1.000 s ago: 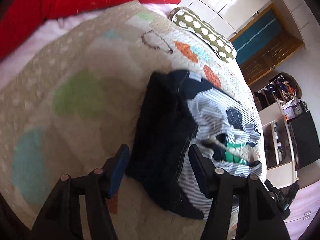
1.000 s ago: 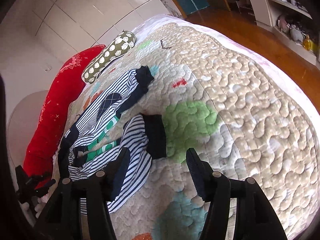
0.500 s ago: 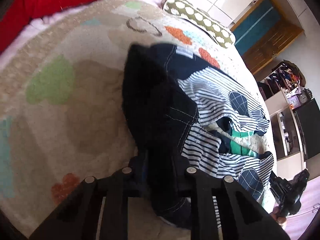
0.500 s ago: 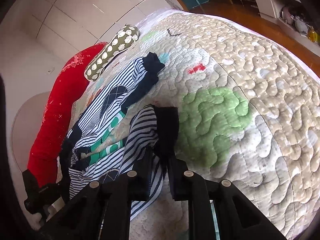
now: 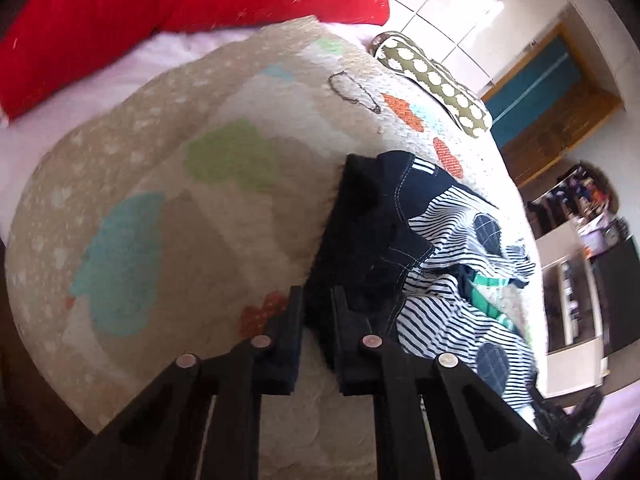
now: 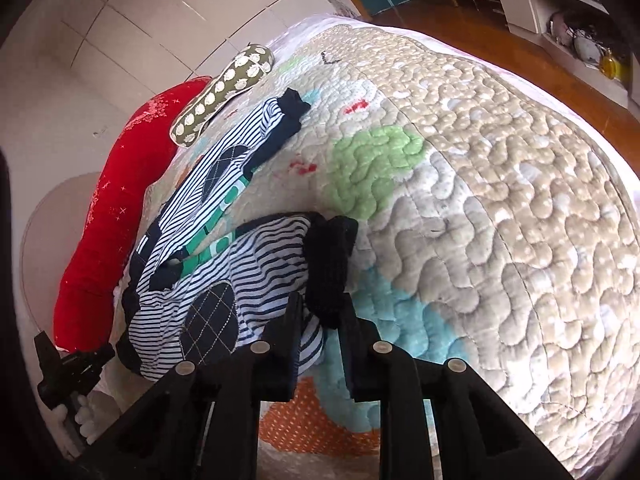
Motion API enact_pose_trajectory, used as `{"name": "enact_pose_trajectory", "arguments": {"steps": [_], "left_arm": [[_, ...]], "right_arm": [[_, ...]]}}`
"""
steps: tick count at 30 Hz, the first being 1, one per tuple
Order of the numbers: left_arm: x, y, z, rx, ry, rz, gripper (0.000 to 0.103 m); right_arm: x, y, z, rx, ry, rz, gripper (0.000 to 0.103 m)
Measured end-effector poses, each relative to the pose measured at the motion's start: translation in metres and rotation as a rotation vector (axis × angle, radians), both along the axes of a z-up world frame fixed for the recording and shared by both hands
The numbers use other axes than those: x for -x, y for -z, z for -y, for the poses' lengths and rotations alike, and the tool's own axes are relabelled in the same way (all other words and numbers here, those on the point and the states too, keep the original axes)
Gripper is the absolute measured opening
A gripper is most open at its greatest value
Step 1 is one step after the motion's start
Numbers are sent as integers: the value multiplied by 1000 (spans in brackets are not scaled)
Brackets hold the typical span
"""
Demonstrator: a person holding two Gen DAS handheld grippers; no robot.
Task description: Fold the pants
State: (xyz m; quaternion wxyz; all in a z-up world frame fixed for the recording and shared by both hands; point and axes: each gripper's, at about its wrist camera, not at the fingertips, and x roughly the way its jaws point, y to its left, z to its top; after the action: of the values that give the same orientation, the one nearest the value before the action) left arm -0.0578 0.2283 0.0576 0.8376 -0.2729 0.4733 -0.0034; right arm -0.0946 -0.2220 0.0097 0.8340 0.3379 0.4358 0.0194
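Small striped navy-and-white pants (image 5: pixel 452 240) with dark knee patches lie on a quilted bed cover (image 5: pixel 180 200). My left gripper (image 5: pixel 318 312) is shut on the dark navy waistband (image 5: pixel 360 208) at its near corner and holds it lifted. In the right wrist view, the pants (image 6: pixel 224 264) stretch away to the upper left. My right gripper (image 6: pixel 320 312) is shut on the dark navy cuff (image 6: pixel 330 264) of the near leg, raised off the quilt (image 6: pixel 500 200). The far leg's cuff (image 6: pixel 290 114) lies flat.
A red bolster (image 5: pixel 160 4) and a green spotted pillow (image 5: pixel 436 80) lie at the head of the bed; both show in the right wrist view, the bolster (image 6: pixel 108 208) and the pillow (image 6: pixel 224 88). Shelves (image 6: pixel 576 36) and wooden floor (image 6: pixel 460 28) lie beyond the bed edge.
Both grippers went from open to shut, the left on the waistband and the right on the near leg's cuff. Both have since lifted the cloth off the quilt.
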Motion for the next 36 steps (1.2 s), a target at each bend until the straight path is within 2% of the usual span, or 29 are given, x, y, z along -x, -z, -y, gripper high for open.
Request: {"name": "enact_pose_trajectory", "arguments": {"steps": [2,4,5,6,11,13,15,18,19,22,23,28,31,36], "left_arm": [[8,-1,-11,26,-20,19,12],[20,-8,-18,3,-46,50,20],[25,-12,-19,-9,-57,71,29],[29,-15,-19,-18,-60,88,36],[33,-23,-4,-71,-11,131,42],[34,-23,3,-79,11,135,45],[33,-20,8,-84,25,131,52],[30,-11,11,-73,35,108,53],[29,-7,11,-69,36,98,53],[26,3,10,-54,38,68,53],[25,5,10,-52,37,64,53],[23,9,12,-39,43,61,53],[25,7,17,-39,55,63,53],[30,-1,18,-44,54,76,58]], "right_arm": [[5,-8,10,-30,24,26,42],[4,-25,18,-6,62,72,51],[-1,-35,20,22,67,88,53],[-11,-43,21,47,65,92,54],[-94,-51,19,94,48,47,58],[-134,-47,14,126,52,15,58],[-173,-40,8,174,52,-20,58],[-216,-19,-1,190,69,-109,58],[-227,-10,-4,173,67,-128,57],[-235,6,0,44,58,-144,7],[-229,6,3,17,72,-128,7],[-195,-12,9,42,89,-71,6],[-178,-15,13,51,88,-71,6],[-156,-1,27,33,108,-104,7]]}}
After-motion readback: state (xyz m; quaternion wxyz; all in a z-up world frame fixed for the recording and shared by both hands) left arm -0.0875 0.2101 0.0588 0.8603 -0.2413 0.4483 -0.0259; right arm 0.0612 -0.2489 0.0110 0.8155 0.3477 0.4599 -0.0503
